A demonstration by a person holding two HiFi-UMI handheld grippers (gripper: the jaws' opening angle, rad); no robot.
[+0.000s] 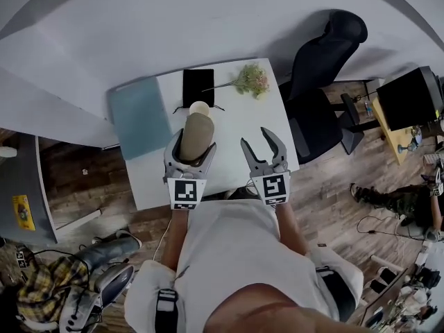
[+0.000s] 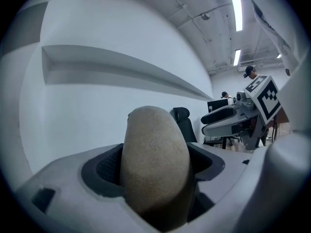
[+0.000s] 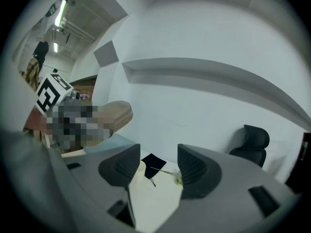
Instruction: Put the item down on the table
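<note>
Head view shows your left tool (image 1: pixel 192 145) pinching the tan item (image 1: pixel 197 127), apparently held above the worktop (image 1: pixel 239 120) at centre frame. Lower it onto bare surface short of the cup (image 1: pixel 199 107), and release only once it rests. Your right tool (image 1: pixel 254 137) is spread, empty.
</note>
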